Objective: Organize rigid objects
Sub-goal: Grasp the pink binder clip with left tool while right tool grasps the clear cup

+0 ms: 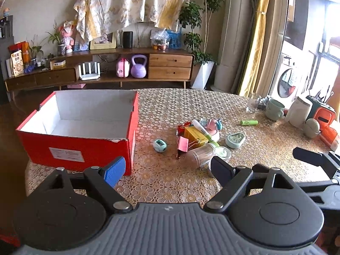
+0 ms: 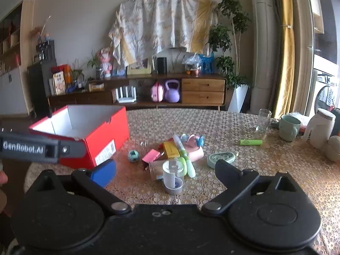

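- Jaws: left gripper (image 1: 166, 170) and right gripper (image 2: 165, 171) both spread wide, grasping nothing.
- "GenRobot.AI" printed on left gripper's body.
- Box (image 1: 85, 148): red, white label, text illegible.

Black left gripper (image 1: 167, 171) and right gripper (image 2: 165, 173), each with one blue-padded finger.

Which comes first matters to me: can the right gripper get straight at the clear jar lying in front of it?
Probably yes. The right gripper has its jaws wide open with nothing between them, and the clear jar lies just ahead. Only the green-capped pen crowds its far side.
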Demonstrator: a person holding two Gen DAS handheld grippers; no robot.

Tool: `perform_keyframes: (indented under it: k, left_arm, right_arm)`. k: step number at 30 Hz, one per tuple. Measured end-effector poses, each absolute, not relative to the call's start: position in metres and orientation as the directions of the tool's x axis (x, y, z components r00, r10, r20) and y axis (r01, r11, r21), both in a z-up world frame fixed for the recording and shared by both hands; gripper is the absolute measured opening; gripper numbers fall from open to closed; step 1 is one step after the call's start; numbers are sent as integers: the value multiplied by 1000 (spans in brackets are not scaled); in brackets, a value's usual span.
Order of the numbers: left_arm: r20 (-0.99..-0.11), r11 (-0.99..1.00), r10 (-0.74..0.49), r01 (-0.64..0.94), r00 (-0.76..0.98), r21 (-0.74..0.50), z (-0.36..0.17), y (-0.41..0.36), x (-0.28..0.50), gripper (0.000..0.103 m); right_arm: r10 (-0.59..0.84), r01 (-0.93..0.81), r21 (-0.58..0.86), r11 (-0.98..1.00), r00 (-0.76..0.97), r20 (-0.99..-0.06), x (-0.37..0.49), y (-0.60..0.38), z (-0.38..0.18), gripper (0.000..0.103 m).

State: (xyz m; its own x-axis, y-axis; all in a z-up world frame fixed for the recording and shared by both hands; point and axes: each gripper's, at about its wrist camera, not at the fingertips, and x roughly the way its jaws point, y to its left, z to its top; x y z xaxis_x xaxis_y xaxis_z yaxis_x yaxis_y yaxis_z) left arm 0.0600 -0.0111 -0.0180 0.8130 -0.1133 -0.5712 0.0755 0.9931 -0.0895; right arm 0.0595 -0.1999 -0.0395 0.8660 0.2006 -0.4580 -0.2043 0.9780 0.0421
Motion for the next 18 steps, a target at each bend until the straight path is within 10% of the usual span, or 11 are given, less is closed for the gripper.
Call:
perform_keyframes:
  k: [18]
  left_arm:
    - [-626,995,-95,100,774,-28,-69,-43,171,88]
  right_arm:
    - [206,-276,-35,961,789,-579,135,-199,-96,71]
